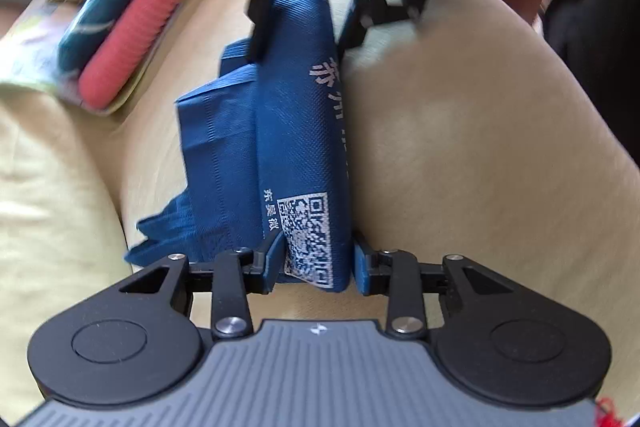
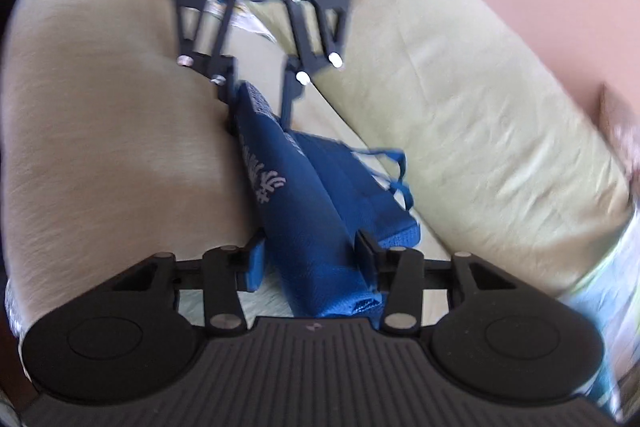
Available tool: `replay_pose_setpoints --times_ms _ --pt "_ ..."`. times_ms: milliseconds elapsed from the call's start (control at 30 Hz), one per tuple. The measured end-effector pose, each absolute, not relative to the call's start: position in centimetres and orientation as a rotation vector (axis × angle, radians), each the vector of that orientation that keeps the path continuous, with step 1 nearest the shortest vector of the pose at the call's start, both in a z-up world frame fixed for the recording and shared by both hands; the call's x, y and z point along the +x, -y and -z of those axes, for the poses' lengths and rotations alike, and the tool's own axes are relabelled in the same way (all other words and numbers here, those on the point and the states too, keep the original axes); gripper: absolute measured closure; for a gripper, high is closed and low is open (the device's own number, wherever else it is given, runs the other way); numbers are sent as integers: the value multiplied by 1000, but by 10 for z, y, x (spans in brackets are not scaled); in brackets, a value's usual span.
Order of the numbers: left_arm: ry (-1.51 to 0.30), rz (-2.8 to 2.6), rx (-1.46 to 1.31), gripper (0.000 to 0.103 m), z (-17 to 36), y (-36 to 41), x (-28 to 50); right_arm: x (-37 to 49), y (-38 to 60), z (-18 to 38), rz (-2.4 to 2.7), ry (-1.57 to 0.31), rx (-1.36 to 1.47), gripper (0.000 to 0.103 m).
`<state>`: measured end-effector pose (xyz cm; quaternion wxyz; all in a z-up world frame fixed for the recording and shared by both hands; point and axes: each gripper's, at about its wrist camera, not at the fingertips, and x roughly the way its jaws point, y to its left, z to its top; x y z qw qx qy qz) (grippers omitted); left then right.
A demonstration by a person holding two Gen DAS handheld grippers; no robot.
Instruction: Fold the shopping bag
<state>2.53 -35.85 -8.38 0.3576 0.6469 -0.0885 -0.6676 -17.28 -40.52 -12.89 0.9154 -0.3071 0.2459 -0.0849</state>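
A blue fabric shopping bag with white print and a QR code is folded into a long narrow strip over a beige sofa cushion. My left gripper is shut on the end with the QR code. My right gripper faces it and is shut on the far end. In the right wrist view the bag runs from my right gripper up to my left gripper. A loose handle strap hangs off the bag's right side.
A folded stack of teal and red cloth lies on the sofa behind and left of the bag. A green-yellow back cushion stands at the right. A person in dark clothes is at the far right.
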Motion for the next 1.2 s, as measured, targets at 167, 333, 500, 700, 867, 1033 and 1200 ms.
replay_pose_setpoints --times_ms 167,333,500,700,867,1033,1200 --pt "5 1758 1468 63 69 357 26 -166 409 107 195 -569 -407 65" --pt "-145 1819 1392 62 55 332 14 -190 397 90 135 -623 -264 65" --pt "-234 1861 1381 62 47 308 1 -211 397 74 23 -701 -154 65" --pt "-300 1838 1317 62 45 315 8 -194 452 65 -104 -790 135 66" --pt "-307 1807 1277 60 43 326 17 -171 517 70 -207 -882 495 67" --pt "-284 1758 1253 53 40 323 20 -167 535 81 -255 -944 677 68" --pt "-256 1696 1236 56 26 318 22 -167 547 92 -249 -954 832 70"
